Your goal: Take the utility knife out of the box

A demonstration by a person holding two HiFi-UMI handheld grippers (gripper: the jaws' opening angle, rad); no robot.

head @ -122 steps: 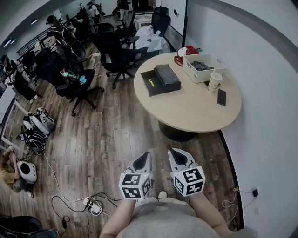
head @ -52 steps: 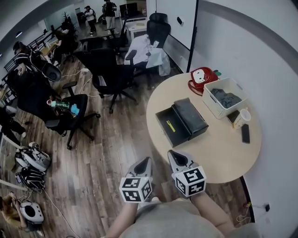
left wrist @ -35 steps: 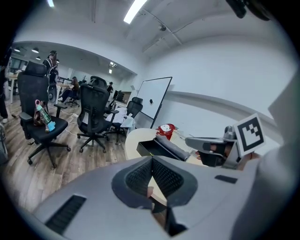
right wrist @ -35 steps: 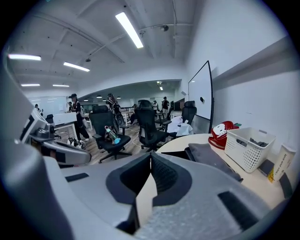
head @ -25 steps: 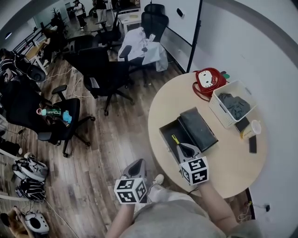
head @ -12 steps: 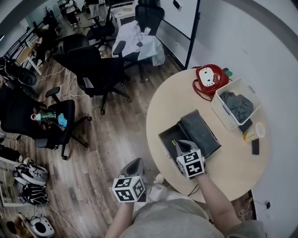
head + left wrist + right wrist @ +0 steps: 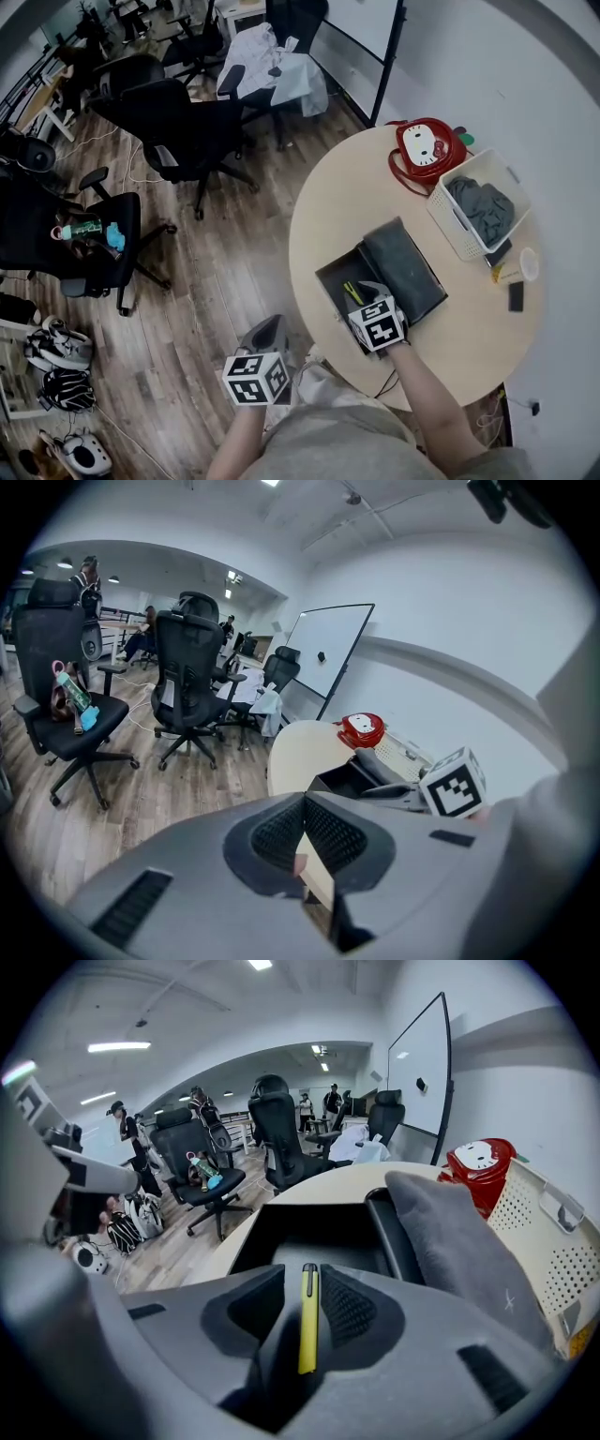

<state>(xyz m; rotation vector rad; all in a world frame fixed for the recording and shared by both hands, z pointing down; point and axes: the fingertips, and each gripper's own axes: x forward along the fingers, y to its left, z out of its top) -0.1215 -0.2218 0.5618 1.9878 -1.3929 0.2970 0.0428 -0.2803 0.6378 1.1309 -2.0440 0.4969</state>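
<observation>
Round desk (image 7: 450,328), office corner: your right claw (image 7: 368,287), jaws slightly parted, straddles the yellow knife (image 7: 307,1321) lying in the black box (image 7: 325,278), its length running along the jaws. Your left claw (image 7: 270,328), closed, hangs off the desk's near left edge.

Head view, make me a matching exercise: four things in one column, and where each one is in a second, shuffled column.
Things:
1. utility knife
2. left tool
3. grey cloth
4. red bag

Places:
A. off the table, above the wooden floor
B. in the white basket
C. between the right tool's jaws, in the black box
D. on the table, beside the white basket

Pairs: 1-C, 2-A, 3-B, 4-D.
</observation>
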